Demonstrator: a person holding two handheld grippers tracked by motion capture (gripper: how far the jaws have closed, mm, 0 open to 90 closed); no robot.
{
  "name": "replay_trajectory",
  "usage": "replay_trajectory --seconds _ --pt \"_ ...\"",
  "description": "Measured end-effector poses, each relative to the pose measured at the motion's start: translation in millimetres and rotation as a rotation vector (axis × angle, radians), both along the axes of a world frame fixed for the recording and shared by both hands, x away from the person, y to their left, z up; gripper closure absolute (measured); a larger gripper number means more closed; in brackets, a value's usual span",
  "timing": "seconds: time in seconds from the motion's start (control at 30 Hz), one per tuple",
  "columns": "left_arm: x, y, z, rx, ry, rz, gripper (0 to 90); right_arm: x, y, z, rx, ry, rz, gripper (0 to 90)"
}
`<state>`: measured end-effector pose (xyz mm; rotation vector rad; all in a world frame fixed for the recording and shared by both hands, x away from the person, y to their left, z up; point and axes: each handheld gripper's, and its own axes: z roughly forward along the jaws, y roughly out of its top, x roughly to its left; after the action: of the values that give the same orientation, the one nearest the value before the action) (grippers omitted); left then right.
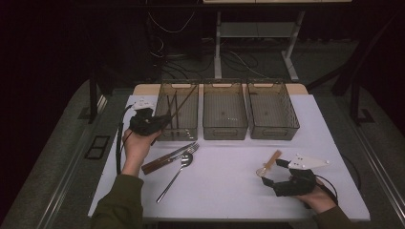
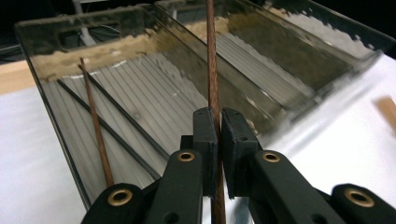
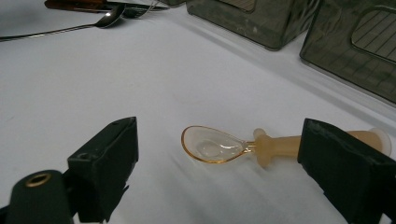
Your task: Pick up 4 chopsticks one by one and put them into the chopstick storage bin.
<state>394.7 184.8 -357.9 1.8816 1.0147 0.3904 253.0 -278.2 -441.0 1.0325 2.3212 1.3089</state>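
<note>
left gripper [image 1: 155, 125] is up at the near-left corner of the left bin [image 1: 191, 112], and its fingers [image 2: 205, 140] are pinched tight on a brown chopstick [image 2: 213, 70]. in the left gripper view the stick runs straight up between the pads, long axis along the gripper's own line, with the far end pointing over the bin and the near end dropping out below the fingers. from the high view the same stick slants from the gripper up and to the right across the bin, far tip toward the back right corner, clear of the bin floor.

inside that bin lie another brown chopstick [image 2: 95, 126] and a black chopstick [image 2: 116, 109], both lengthwise along the ribbed floor, crossing near the far end.

right gripper [image 1: 276, 172] sits low over the worktop [image 1: 224, 176] near the right front, fingers [image 3: 107, 163] spread wide, gripping nothing. between them rests a small amber spoon [image 3: 219, 145], flat on the worktop, bowl toward the left finger, pale handle running under the right finger.

over by the left hand [image 1: 136, 145], a fork [image 1: 179, 171] and a wooden-handled knife [image 1: 165, 160] lie on the worktop, slanting up to the right. the middle bin [image 1: 224, 114] and right bin [image 1: 272, 114] stand beside the first.
</note>
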Motion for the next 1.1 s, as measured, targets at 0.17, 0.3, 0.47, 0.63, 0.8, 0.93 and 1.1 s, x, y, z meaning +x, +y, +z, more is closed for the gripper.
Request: replay_trajectory --seconds 0.17,0.3,0.47,0.63,0.8,0.93,1.1 --pt "23.1 -6.8 5.9 -0.01 0.009 0.035 84.2 0.1 0.1 -0.1 0.001 0.001 0.001 12.6" --pt "41.3 -12.9 5.7 0.011 0.005 0.063 84.2 0.1 0.0 0.1 0.003 0.001 0.0 12.6" --pt "62.5 -15.9 -2.1 0.037 0.027 0.103 84.2 -0.1 0.5 0.4 0.007 0.0 0.006 12.6" --pt "75.2 -16.3 -13.4 0.075 0.058 0.134 84.2 -0.1 -0.3 0.7 0.012 0.001 0.004 12.6" --pt "79.5 -18.3 -23.8 0.129 0.103 0.151 83.0 -0.5 -0.1 0.9 0.014 0.0 0.008 12.6" --pt "78.5 -20.4 -24.8 0.16 0.086 0.154 67.1 -0.6 -0.2 1.1 0.015 -0.003 0.007 12.6" --pt "74.6 -21.0 -20.8 0.155 0.084 0.117 54.1 -0.6 -0.2 1.0 0.013 -0.002 0.008 12.6"
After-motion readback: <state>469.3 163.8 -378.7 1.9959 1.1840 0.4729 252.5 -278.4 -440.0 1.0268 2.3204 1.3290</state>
